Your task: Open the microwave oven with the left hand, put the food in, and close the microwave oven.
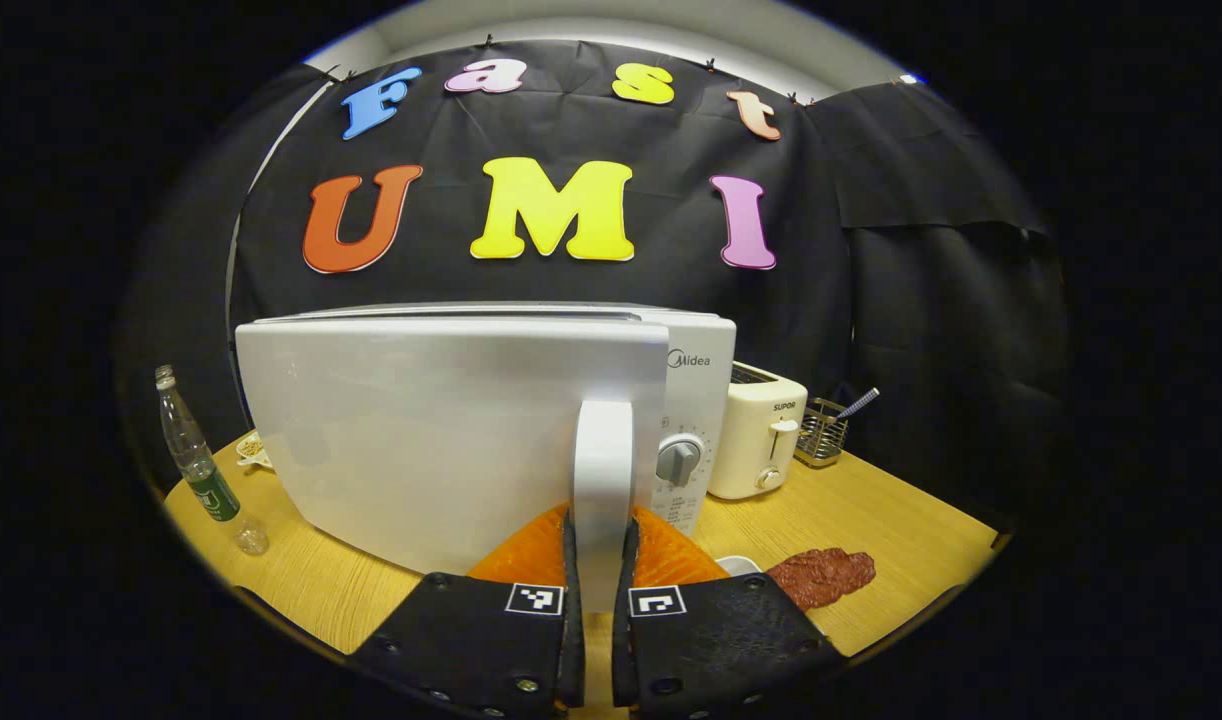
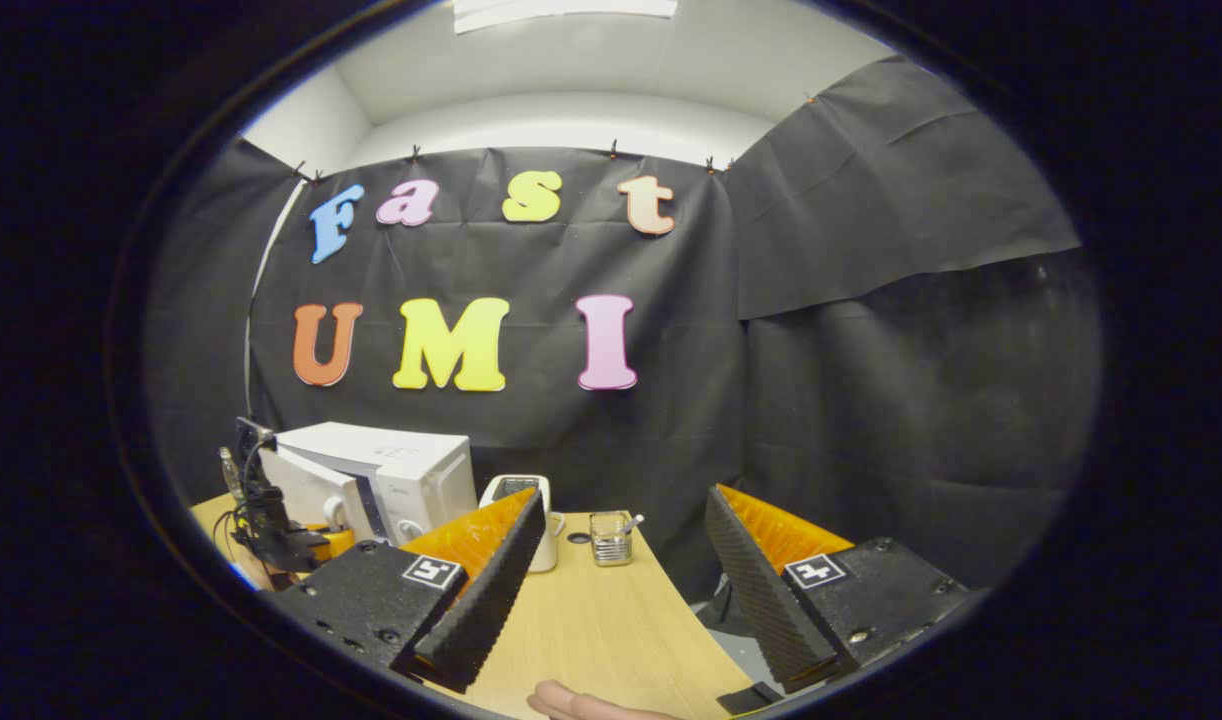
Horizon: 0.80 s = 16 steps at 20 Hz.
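A white microwave (image 1: 696, 360) stands on the wooden table (image 1: 901, 540). Its door (image 1: 421, 430) is swung a little out from the body. My left gripper (image 1: 601, 530) is shut on the door's upright white handle (image 1: 603, 450), one finger on each side. A dark red slab of food (image 1: 821, 577) lies on the table to the right, beside a white rim. In the right gripper view, my right gripper (image 2: 621, 600) hangs open over the table (image 2: 591, 620) with nothing between its fingers. The microwave (image 2: 411, 470) and the left gripper (image 2: 271, 535) show at the far left.
A cream toaster (image 1: 766, 430) and a wire basket (image 1: 823, 432) stand right of the microwave. A clear bottle (image 1: 193, 455) and a small dish (image 1: 251, 448) are to its left. A person's fingertip (image 2: 571, 702) shows at the table's near edge.
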Each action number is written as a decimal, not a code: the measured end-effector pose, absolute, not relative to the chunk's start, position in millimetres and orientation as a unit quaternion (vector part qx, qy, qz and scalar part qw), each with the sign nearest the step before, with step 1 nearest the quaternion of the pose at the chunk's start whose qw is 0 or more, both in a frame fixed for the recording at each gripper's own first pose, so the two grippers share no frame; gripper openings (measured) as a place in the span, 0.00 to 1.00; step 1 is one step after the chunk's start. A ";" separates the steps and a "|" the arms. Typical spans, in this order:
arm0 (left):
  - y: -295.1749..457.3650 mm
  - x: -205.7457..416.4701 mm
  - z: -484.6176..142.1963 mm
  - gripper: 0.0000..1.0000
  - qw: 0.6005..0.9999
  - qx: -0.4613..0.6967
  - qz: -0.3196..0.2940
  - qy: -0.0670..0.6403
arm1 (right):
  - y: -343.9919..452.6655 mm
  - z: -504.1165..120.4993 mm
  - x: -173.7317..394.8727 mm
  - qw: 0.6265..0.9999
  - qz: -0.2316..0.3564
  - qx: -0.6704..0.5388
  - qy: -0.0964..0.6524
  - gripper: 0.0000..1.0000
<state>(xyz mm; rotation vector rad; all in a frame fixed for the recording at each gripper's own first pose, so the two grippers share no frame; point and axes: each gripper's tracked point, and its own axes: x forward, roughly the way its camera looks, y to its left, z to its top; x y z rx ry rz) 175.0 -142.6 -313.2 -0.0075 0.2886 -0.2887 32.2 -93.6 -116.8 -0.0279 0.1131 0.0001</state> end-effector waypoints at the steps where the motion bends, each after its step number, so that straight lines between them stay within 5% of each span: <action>1: -136.8 165.9 -311.8 0.10 0.980 -0.001 -0.144 0.138 | -90.1 -116.1 28.7 0.998 0.004 -0.011 0.059 0.94; 2: -131.1 156.3 -311.7 0.10 0.980 -0.001 -0.143 0.137 | -84.6 -116.0 23.8 0.998 0.008 -0.008 0.060 1.00; 3: -123.9 145.9 -310.5 0.10 0.980 0.000 -0.143 0.136 | -80.5 -114.8 19.8 0.998 0.012 -0.008 0.060 0.94; 4: -117.4 135.6 -310.3 0.10 0.981 0.000 -0.143 0.134 | -77.1 -113.8 16.6 0.998 0.013 -0.011 0.059 1.00; 6: -102.6 116.9 -308.5 0.12 0.981 0.003 -0.145 0.130 | -68.8 -113.6 9.9 0.998 0.017 -0.018 0.057 0.94; 15: 10.7 27.4 -308.2 0.16 0.988 -0.012 -0.092 0.123 | -10.7 -127.9 -6.4 0.995 0.066 -0.037 0.062 1.00; 16: 27.8 11.5 -314.3 0.25 0.987 -0.018 -0.078 0.137 | -4.2 -132.3 -9.9 0.994 0.074 -0.040 0.064 1.00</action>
